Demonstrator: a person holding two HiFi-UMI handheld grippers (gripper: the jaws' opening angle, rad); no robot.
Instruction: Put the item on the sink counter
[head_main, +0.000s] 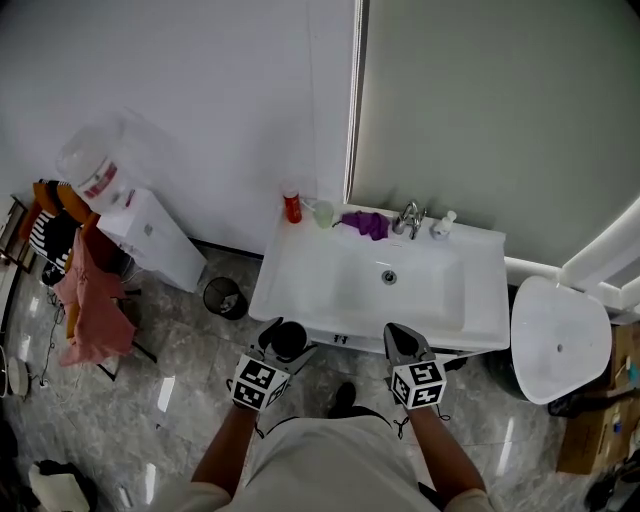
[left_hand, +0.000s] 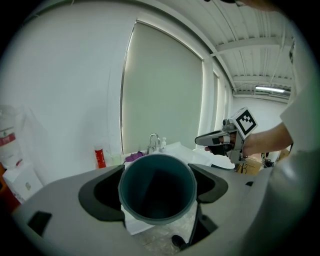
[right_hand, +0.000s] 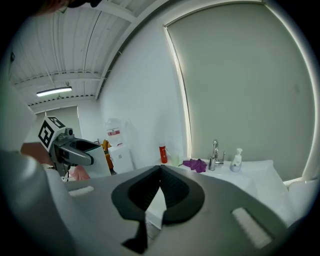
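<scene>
In the left gripper view a dark teal cup (left_hand: 157, 187) sits mouth-on between the two jaws, and my left gripper (left_hand: 159, 192) is shut on it. From the head view the cup (head_main: 291, 342) and left gripper (head_main: 286, 336) hang just in front of the white sink counter (head_main: 283, 275), near its front left corner. My right gripper (head_main: 399, 342) hovers at the counter's front edge, further right. Its jaws meet at the tips with nothing between them, so the right gripper (right_hand: 160, 171) is shut and empty.
Along the counter's back stand a red bottle (head_main: 292, 207), a pale green cup (head_main: 323, 214), a purple cloth (head_main: 366, 224), the faucet (head_main: 408, 218) and a soap bottle (head_main: 441, 226). A small bin (head_main: 224, 297), a water dispenser (head_main: 140, 225) and a clothes rack (head_main: 80, 290) are left; a white toilet lid (head_main: 560, 340) is right.
</scene>
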